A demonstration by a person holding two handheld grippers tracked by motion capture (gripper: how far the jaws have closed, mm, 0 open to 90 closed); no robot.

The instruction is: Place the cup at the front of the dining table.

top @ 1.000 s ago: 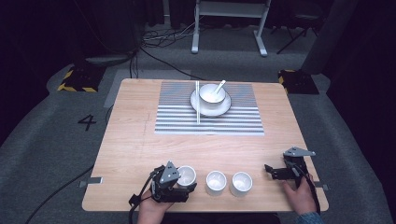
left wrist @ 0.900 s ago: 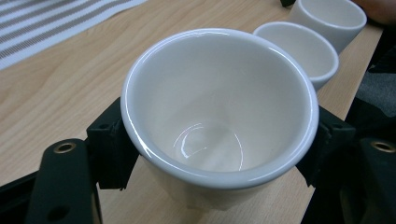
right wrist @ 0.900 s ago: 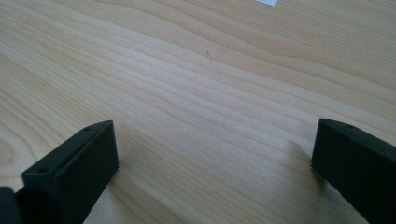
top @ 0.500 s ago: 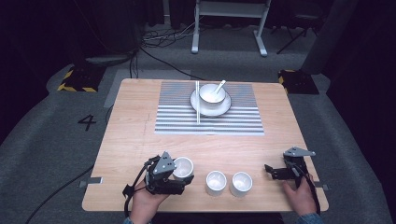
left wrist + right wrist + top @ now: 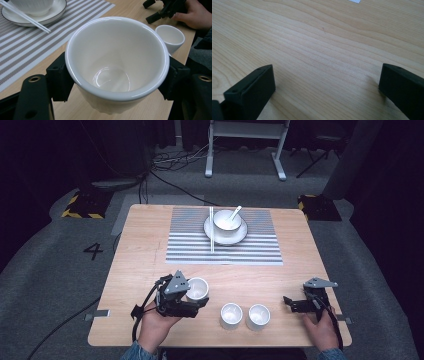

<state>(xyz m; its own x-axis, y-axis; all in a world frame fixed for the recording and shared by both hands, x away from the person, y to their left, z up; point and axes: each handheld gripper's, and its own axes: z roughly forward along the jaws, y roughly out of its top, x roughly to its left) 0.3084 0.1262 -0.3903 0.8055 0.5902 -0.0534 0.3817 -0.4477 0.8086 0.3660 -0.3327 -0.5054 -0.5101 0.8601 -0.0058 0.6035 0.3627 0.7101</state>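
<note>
A white ceramic cup [image 5: 117,62] is sitting clamped between the fingers [image 5: 58,77] of the left gripper [image 5: 192,296], near the desk's [image 5: 150,250] front left, with two more white cups [image 5: 245,316] standing just to its right (both empty). The right gripper [image 5: 295,304] is resting on bare wood, fingers [image 5: 252,90] spread apart around nothing. Farther back, a striped placemat [image 5: 190,245] is carrying a bowl [image 5: 227,220] on a plate.

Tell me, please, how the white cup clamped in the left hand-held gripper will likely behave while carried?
The white cup looks rigid glazed ceramic, probably fragile if dropped. Its glossy wall may slip between the left hand-held gripper pads, which clasp it just under the rim. It appears empty, so probably light.
</note>
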